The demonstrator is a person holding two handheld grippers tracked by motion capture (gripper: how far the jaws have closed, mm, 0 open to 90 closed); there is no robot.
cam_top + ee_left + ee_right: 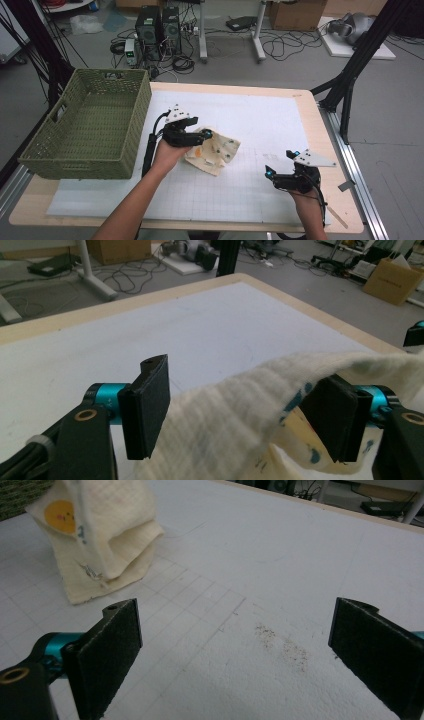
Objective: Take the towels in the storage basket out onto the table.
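Black two-jaw left gripper (202,135) and right gripper (281,163): teal collars, brass screws, grey three-cornered plates, black cables.

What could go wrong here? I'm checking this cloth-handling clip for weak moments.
The left tool has its pads wide apart with the cream cloth only draped between them, so it may slip off. Its lower edge drags on the white mat. The green basket rim could snag the hanging fabric.

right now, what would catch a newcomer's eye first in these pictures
Probably the cream printed cloth near the middle of the white mat, draped between the wide-set jaws of the left gripper. Next, the big green woven basket at the table's left edge, then the right gripper, open over bare mat.
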